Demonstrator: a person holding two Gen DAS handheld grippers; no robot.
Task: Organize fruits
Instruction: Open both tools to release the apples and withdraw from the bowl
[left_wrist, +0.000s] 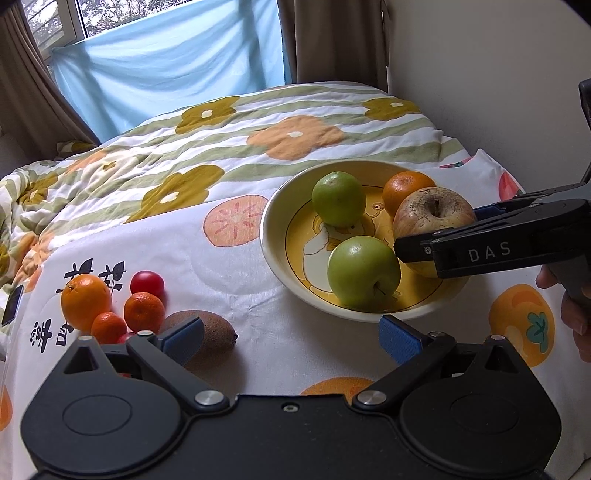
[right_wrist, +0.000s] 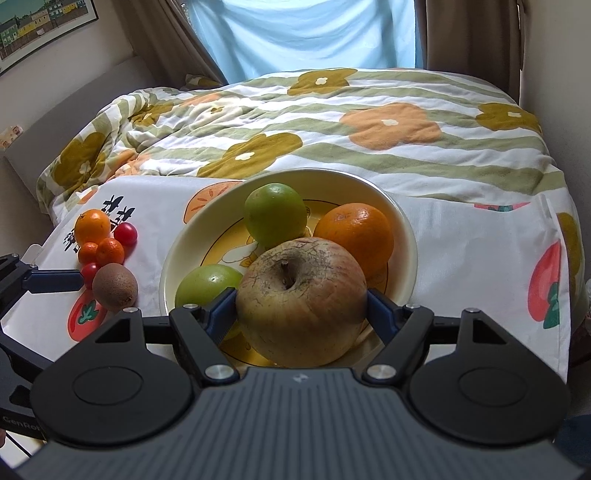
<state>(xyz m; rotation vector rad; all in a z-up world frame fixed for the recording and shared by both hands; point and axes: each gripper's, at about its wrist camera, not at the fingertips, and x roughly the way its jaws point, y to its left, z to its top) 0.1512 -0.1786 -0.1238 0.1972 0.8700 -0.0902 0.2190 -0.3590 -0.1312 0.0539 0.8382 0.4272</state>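
Blue-padded right hand-held gripper (right_wrist: 301, 310) angled down, clamping russet apple (right_wrist: 301, 299) over bowl (right_wrist: 404, 236).

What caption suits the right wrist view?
Right tool holds a russet apple over the bowl with two green apples and an orange.

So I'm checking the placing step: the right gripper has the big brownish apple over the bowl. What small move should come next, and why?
Probably lower a little more, then open. The right gripper grips the brownish apple inside the bowl, beside the orange and two green apples, but whether it rests on the bottom is unclear. Dropping it could knock the others.
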